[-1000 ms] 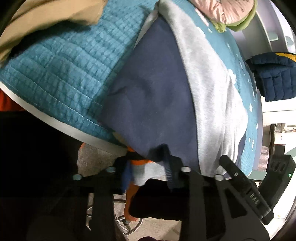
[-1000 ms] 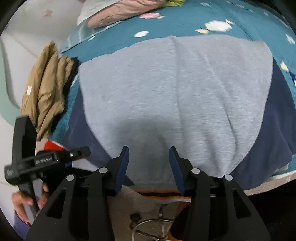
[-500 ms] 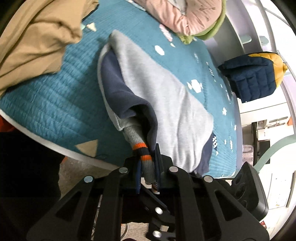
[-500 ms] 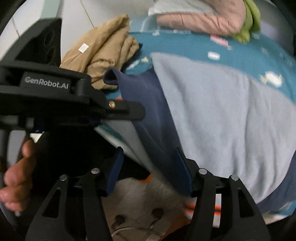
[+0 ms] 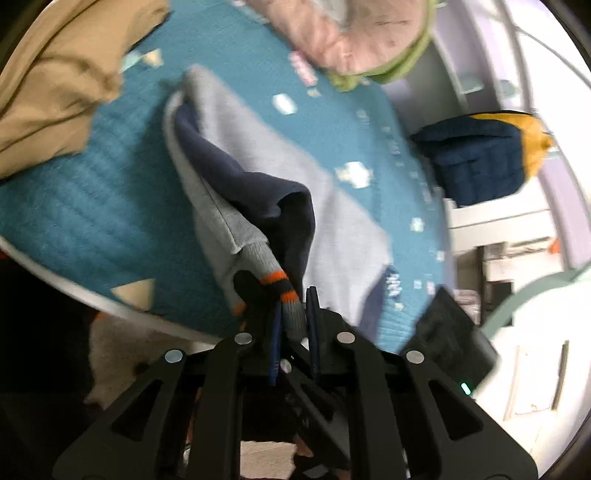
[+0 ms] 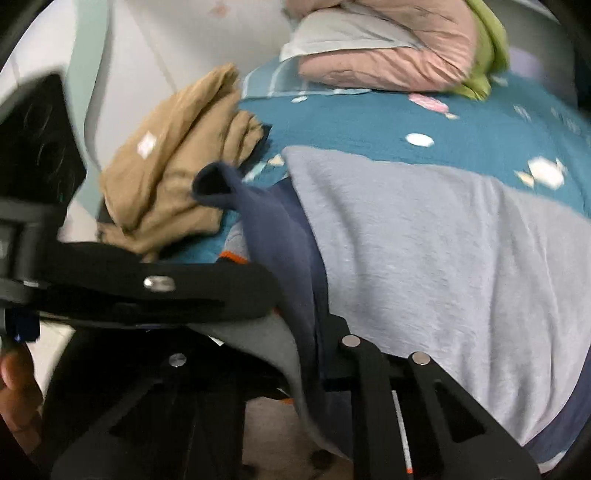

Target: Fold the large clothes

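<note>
A grey and navy sweatshirt (image 5: 258, 147) lies spread on a teal quilted bed (image 5: 74, 206); it also shows in the right wrist view (image 6: 424, 251). My left gripper (image 5: 293, 321) is shut on the sweatshirt's grey cuff with orange and navy stripes (image 5: 284, 291) and holds the navy sleeve (image 5: 258, 192) lifted over the body. In the right wrist view the left gripper's body (image 6: 147, 288) crosses in front. My right gripper (image 6: 295, 354) sits at the near edge with sleeve fabric (image 6: 280, 236) draped over it; its fingertips are hidden.
A tan garment (image 5: 55, 74) lies bunched at the bed's left, also in the right wrist view (image 6: 177, 158). A pink and green quilt (image 5: 362, 33) lies at the far end. A navy and yellow puffer jacket (image 5: 487, 155) sits on a shelf at right.
My left gripper has lifted the striped cuff higher and carried the sleeve further over the sweatshirt. My right gripper has moved in under the sleeve, whose fabric now covers its fingers.
</note>
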A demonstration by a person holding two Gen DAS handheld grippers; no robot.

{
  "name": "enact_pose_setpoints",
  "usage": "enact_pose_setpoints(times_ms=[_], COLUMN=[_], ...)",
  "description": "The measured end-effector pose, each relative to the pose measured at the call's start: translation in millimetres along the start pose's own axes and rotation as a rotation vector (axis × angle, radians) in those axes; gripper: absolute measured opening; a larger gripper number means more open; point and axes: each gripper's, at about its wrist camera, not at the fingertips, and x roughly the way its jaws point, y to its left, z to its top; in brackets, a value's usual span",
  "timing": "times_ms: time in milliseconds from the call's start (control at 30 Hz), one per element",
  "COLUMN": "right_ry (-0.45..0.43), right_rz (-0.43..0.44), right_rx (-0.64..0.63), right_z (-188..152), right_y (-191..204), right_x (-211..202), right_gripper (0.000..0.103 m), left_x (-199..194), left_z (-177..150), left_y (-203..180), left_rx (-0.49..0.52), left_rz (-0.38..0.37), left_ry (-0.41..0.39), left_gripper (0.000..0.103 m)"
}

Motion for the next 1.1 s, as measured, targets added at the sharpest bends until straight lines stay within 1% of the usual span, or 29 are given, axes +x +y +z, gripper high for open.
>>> enact_pose_setpoints(times_ms=[100, 133, 167, 200, 233, 267, 300, 367, 433, 467, 500, 567, 600, 667, 700, 733, 767, 800, 833, 933, 967, 1000, 1033, 1067, 1100], right_ry=[-0.067, -0.098, -0.132, -0.162, -0.207, -0.236, -0.281, -0.344, -0.401, -0.410, -0.410, -0.380, -0.362, -0.280, -0.256, -0.251, -0.251, -0.247, -0.237, -0.219, -0.210, -0.201, -0.190, -0.195, -0.196], right_rz=[0.063, 0.089, 0.111, 0.122, 0.138, 0.144, 0.146, 0.126, 0.071, 0.036, 0.011, -0.062, -0.079, -0.112, -0.135, -0.147, -0.159, -0.175, -0.193, -0.212, -0.206, -0.196, -0.195, -0.197, -0.214], right_rx=[0.152, 0.207, 0.259, 0.300, 0.362, 0.398, 0.451, 0.534, 0.634, 0.680, 0.716, 0.844, 0.902, 1.016, 1.024, 0.999, 0.974, 0.952, 0.948, 0.977, 0.993, 0.995, 0.993, 0.991, 0.963], right_z=[6, 6, 6, 4, 2, 0, -5, -14, -31, -41, -48, -71, -81, -100, -101, -98, -94, -89, -84, -78, -79, -74, -70, -72, -67], right_y=[-25, -36, -47, -55, -69, -77, -90, -113, -141, -153, -163, -188, -197, -216, -218, -215, -211, -208, -206, -206, -208, -209, -210, -211, -211], right_x=[-24, -36, -47, -57, -72, -81, -95, -118, -140, -146, -148, -149, -146, -134, -130, -131, -132, -132, -133, -138, -146, -147, -151, -156, -163], right_gripper=[0.010, 0.010, 0.010, 0.010, 0.010, 0.010, 0.010, 0.010, 0.009, 0.009, 0.009, 0.008, 0.008, 0.009, 0.009, 0.009, 0.009, 0.012, 0.012, 0.015, 0.018, 0.028, 0.034, 0.043, 0.049], left_x=[-12, -17, -21, -22, -21, -18, -12, 12, 35, 52, 65, 98, 111, 135, 147, 153, 163, 168, 172, 182, 184, 184, 185, 182, 180], left_z=[0, 1, 2, 3, 5, 6, 7, 9, 8, 6, 4, -2, -5, -9, -13, -15, -18, -20, -23, -21, -20, -20, -19, -19, -19], left_y=[-29, -37, -45, -51, -55, -58, -59, -63, -63, -62, -62, -64, -63, -62, -61, -60, -62, -63, -64, -65, -63, -64, -65, -64, -63], left_rx=[0.099, 0.126, 0.151, 0.168, 0.183, 0.197, 0.215, 0.238, 0.242, 0.246, 0.251, 0.255, 0.250, 0.246, 0.242, 0.244, 0.254, 0.263, 0.279, 0.288, 0.280, 0.270, 0.263, 0.257, 0.254], left_rz=[-0.090, -0.099, -0.099, -0.084, -0.036, 0.003, 0.043, 0.119, 0.152, 0.159, 0.162, 0.183, 0.195, 0.217, 0.234, 0.241, 0.261, 0.276, 0.286, 0.325, 0.328, 0.326, 0.323, 0.317, 0.312], left_ry=[-0.050, -0.072, -0.103, -0.127, -0.156, -0.166, -0.161, -0.128, -0.083, -0.045, -0.016, 0.052, 0.075, 0.118, 0.142, 0.159, 0.178, 0.180, 0.185, 0.186, 0.188, 0.192, 0.195, 0.194, 0.193], left_gripper=[0.020, 0.022, 0.033, 0.049, 0.051, 0.051, 0.051, 0.051, 0.051, 0.051, 0.051, 0.051, 0.051, 0.053, 0.054, 0.058, 0.064, 0.065, 0.066, 0.073, 0.075, 0.077, 0.077, 0.078, 0.078])
